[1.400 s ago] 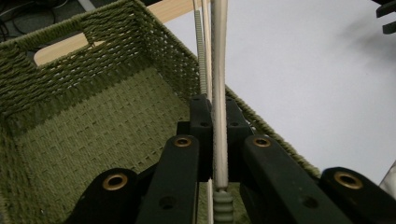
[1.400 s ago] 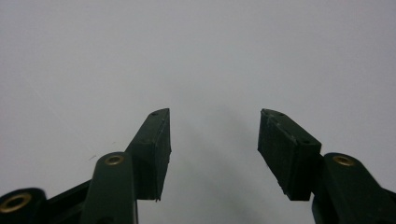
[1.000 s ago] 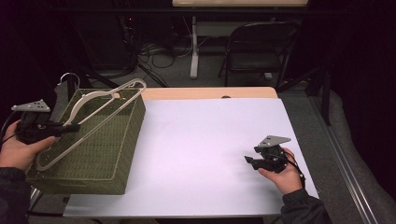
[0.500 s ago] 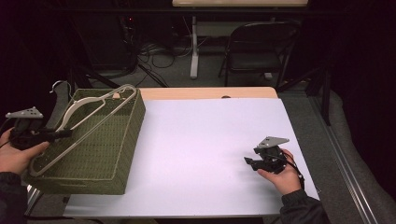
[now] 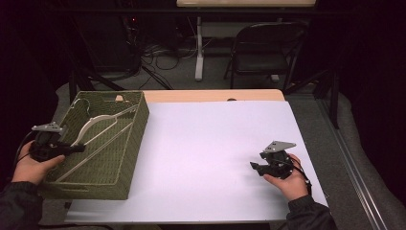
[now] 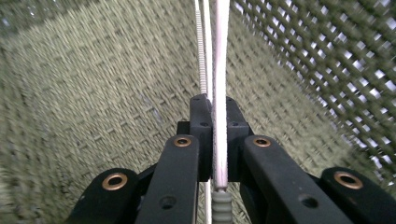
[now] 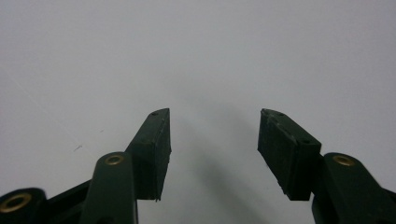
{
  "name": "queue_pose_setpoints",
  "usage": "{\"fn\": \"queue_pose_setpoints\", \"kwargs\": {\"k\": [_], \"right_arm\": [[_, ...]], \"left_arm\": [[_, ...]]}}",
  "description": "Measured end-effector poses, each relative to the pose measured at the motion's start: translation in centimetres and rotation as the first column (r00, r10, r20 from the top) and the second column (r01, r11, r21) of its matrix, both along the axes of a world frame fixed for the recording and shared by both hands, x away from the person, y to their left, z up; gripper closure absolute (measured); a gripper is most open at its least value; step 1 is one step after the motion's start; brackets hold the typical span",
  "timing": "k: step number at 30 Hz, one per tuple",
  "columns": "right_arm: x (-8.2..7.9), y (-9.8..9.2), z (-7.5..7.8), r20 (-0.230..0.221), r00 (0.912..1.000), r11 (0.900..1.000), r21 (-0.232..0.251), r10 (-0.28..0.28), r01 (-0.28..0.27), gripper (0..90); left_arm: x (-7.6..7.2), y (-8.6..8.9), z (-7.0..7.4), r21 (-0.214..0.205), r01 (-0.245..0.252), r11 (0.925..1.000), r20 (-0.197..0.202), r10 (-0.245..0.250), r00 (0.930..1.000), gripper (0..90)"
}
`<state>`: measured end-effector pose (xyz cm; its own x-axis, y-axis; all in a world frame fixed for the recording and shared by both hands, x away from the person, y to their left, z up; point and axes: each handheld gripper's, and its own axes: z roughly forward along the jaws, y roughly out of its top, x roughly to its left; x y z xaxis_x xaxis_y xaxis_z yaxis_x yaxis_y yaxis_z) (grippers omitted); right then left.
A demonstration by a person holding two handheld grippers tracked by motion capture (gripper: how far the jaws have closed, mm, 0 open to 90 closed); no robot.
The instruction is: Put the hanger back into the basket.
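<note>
Left gripper (image 5: 72, 148) clamped on hanger (image 5: 98, 125) bar, jaws pinching white rod inside green basket (image 5: 129, 143) at table's left. Hanger lay slanted within basket, hook toward far corner. Right gripper (image 5: 253, 166) parted, empty, rested on white table (image 5: 206, 143). Step judged: placing hanger in basket. Next probably called for releasing grip, withdrawing clear of rim.

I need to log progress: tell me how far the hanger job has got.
Done: the hanger is clamped in the left gripper and lies mostly inside the green woven basket. In hand: setting it down on the basket floor. Left: release it. The right gripper rests open and empty over the white table.
</note>
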<state>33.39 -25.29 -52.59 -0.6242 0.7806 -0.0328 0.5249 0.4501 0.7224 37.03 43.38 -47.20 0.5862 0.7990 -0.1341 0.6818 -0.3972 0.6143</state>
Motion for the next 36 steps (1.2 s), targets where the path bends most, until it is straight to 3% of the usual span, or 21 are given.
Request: {"fn": "queue_pose_setpoints", "kwargs": {"k": [6, 13, 16, 18, 19, 20, 22, 24, 26, 27, 30, 33, 36], "right_arm": [[-0.1, 0.1, -0.2, -0.001, 1.0, 1.0, 0.0, 0.003, -0.003, 44.1], [-0.1, 0.0, -0.3, -0.001, 1.0, 1.0, 0.004, -0.002, 0.002, 44.1], [-0.2, -0.1, -0.3, -0.004, 1.0, 1.0, 0.008, -0.002, 0.002, 44.0], [-0.2, -0.2, -0.2, -0.013, 0.9999, 1.0, -0.003, -0.005, 0.005, 44.0], [-0.2, -0.2, -0.4, -0.001, 1.0, 0.9999, 0.01, -0.005, 0.005, 44.0], [-0.2, -0.2, -0.4, -0.001, 1.0, 0.9999, 0.01, -0.005, 0.005, 44.0], [-0.2, -0.2, -0.4, -0.003, 1.0, 0.9999, 0.011, -0.007, 0.007, 44.0], [-0.2, -0.2, -0.4, 0.002, 1.0, 0.9999, 0.012, -0.009, 0.009, 44.0], [-0.2, -0.2, -0.4, 0.004, 0.9999, 0.9998, 0.014, -0.013, 0.013, 43.9], [-0.2, -0.2, -0.3, 0.005, 0.9999, 0.9998, 0.015, -0.013, 0.013, 43.9], [-0.3, -0.2, -0.3, 0.01, 0.9999, 0.9998, 0.015, -0.012, 0.012, 43.9], [-0.3, -0.2, -0.3, 0.012, 0.9998, 0.9998, 0.015, -0.013, 0.013, 43.8], [-0.3, -0.2, -0.1, 0.009, 0.9999, 0.9999, 0.001, -0.014, 0.014, 43.6]], "left_arm": [[0.1, -0.1, -0.7, 0.028, -0.013, 0.9995, -0.016, 0.014, 0.9998, 86.7], [0.5, -0.4, -1.5, 0.098, -0.024, 0.9949, -0.093, 0.033, 0.9951, 86.1], [0.6, -0.3, -1.4, 0.1, -0.043, 0.994, -0.09, 0.052, 0.9946, 84.1], [0.5, 0.0, -1.1, 0.077, -0.062, 0.995, -0.058, 0.067, 0.996, 79.7], [0.2, 0.3, -0.7, 0.062, -0.091, 0.994, -0.013, 0.092, 0.9957, 67.8], [0.2, 0.3, -0.7, 0.062, -0.091, 0.994, -0.013, 0.092, 0.9957, 63.6], [-0.3, 0.7, 0.0, 0.06, -0.123, 0.9907, 0.048, 0.12, 0.9916, 58.9], [-1.0, 1.3, 1.0, 0.005, -0.164, 0.9864, 0.131, 0.162, 0.978, 50.0], [-1.7, 1.8, 1.9, -0.027, -0.194, 0.9805, 0.164, 0.196, 0.9667, 46.1], [-2.2, 2.1, 2.5, -0.05, -0.216, 0.9751, 0.19, 0.222, 0.9564, 44.8], [-3.5, 2.2, 3.8, -0.055, -0.241, 0.9689, 0.25, 0.247, 0.936, 42.1], [-4.7, 1.4, 4.8, -0.07, -0.225, 0.9718, 0.269, 0.236, 0.9339, 42.1], [-5.8, -0.2, 5.0, -0.073, -0.213, 0.9744, 0.265, 0.224, 0.9378, 42.1]]}}
